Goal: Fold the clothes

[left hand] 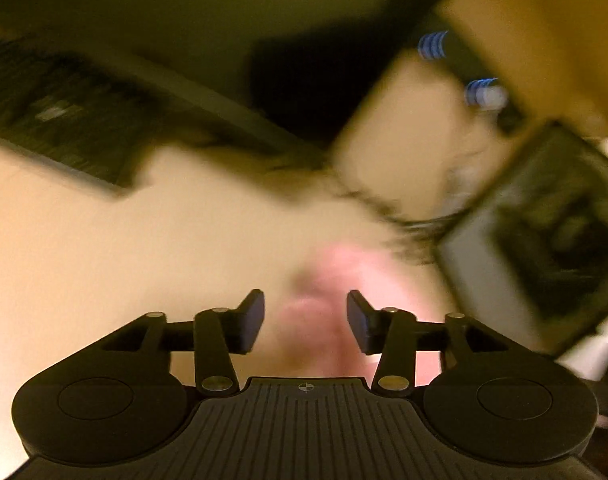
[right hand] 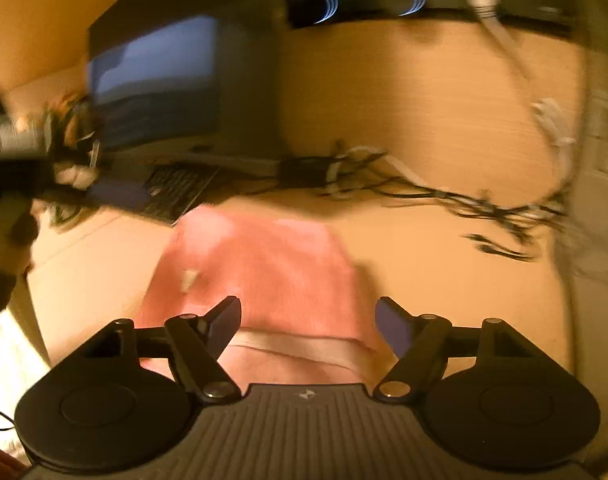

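Fingers of the right gripper [right hand: 308, 320] stand wide apart, released, with nothing between the pads; directly past them a pink cloth [right hand: 259, 268] lies on the pale wooden table [right hand: 444, 280], its near folded edge under the gap and a small light tag on its left part. Farther off on that table a black keyboard [right hand: 179, 192] sits at the left, a tangle of black and white cables [right hand: 444, 196] trails toward the right, and a monitor [right hand: 155, 84] with a bluish screen stands at the far left. A dark bar with two bluish lights [right hand: 384, 0] runs along the far edge against a tan wall. The left gripper [left hand: 306, 316] is likewise spread open and holds nothing; between its fingers the same pink cloth [left hand: 316, 320] shows as a blurred patch on the cream table [left hand: 103, 260]. In that heavily blurred left view a dark keyboard-like slab [left hand: 59, 120] lies far left, and a dark boxy device [left hand: 544, 224] fills the right side, too smeared to identify.
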Motion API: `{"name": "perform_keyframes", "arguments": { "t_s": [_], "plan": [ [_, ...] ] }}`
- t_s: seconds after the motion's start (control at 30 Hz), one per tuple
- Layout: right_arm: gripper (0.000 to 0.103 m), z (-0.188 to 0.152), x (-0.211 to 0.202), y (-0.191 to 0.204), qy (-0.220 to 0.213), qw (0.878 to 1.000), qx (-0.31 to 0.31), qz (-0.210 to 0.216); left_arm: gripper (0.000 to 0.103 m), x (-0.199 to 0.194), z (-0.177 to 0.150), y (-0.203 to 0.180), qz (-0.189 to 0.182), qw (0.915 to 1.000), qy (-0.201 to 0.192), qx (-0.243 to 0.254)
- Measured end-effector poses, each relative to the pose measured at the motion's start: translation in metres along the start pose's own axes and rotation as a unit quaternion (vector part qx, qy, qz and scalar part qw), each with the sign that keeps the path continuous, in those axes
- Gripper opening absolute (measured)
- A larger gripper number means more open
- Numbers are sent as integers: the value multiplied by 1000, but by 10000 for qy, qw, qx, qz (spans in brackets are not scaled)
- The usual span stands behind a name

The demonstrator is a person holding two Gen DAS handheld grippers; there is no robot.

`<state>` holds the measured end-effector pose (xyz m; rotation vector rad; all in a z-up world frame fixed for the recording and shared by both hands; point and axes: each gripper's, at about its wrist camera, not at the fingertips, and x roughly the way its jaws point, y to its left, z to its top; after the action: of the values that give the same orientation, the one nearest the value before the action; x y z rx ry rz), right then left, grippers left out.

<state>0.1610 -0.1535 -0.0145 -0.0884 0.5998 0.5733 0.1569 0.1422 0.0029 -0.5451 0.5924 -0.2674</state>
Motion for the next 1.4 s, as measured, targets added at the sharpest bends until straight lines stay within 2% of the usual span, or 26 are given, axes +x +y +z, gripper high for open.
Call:
{"name": "perform_keyframes", "arguments": {
  "t_s": [0.03, 0.1, 0.17, 0.23, 0.3, 0.33, 0.43, 0.6, 0.7, 0.8, 0.93, 0.97, 1.03, 1.1, 1.17, 1.2, 1.27, 1.3, 1.37, 1.4],
  "plan": [
    [75, -5, 15, 6, 224, 9997, -82, 31, 73, 5, 3, -15, -215, 9997, -39, 143],
    [77, -20, 47, 20, 704, 9972, -241, 10, 85, 21, 7, -41, -582, 9976, -38, 375],
    [83, -32, 54, 34, 636, 9967, -450, -211, 88, 52, 0, -56, -623, 9961, 184, 596],
    [84, -32, 48, 39, 643, 9961, -579, -185, 86, 92, -15, -55, -78, 9929, 641, 1000],
    [84, -30, 36, 29, 662, 9973, -322, -4, 78, 118, -32, -43, 552, 9859, 1085, 1145],
    [86, -29, 29, 23, 656, 9977, -141, 73, 78, 119, -34, -41, 581, 9855, 1097, 1156],
    [102, -23, 9, -1, 467, 9980, 414, 76, 79, 114, -36, -37, 552, 9859, 1045, 1182],
    [103, -20, -5, -25, 175, 9964, 673, -492, 85, 111, -30, -38, 661, 9858, 1043, 1138],
    [103, -18, -4, -30, 98, 9964, 412, -738, 91, 102, -29, -39, 666, 9867, 1011, 1083],
    [102, -17, 4, -18, 140, 9942, -390, -995, 94, 91, -30, -42, 618, 9858, 1040, 1162],
    [79, -22, 18, 0, 290, 9830, -1459, -1075, 95, 84, -32, -47, 693, 9838, 1051, 1273],
    [73, -22, 20, 3, 280, 9825, -1533, -1020, 95, 81, -33, -47, 703, 9843, 1032, 1246],
    [69, -18, 27, 8, 236, 9814, -1651, -950, 95, 74, -34, -48, 701, 9852, 991, 1212],
    [63, -10, 34, 8, 121, 9812, -1688, -925, 95, 64, -38, -54, 525, 9850, 982, 1318],
    [47, 4, 39, 4, 3, 9853, -1498, -821, 95, 54, -44, -61, 218, 9834, 1013, 1488],
    [43, 12, 40, 1, -108, 9883, -1314, -767, 95, 50, -48, -65, 73, 9818, 1049, 1583],
    [31, 28, 32, -5, -404, 9935, -857, -632, 95, 48, -60, -73, 171, 9762, 1112, 1853],
    [30, 34, 28, -7, -528, 9950, -648, -546, 95, 47, -66, -77, 238, 9730, 1143, 1991],
    [28, 39, 17, -9, -600, 9970, -410, -276, 95, 51, -74, -82, 619, 9648, 1119, 2298],
    [28, 41, 11, -9, -620, 9975, -314, -150, 95, 47, -73, -77, 764, 9651, 1097, 2253]
  ]
}}
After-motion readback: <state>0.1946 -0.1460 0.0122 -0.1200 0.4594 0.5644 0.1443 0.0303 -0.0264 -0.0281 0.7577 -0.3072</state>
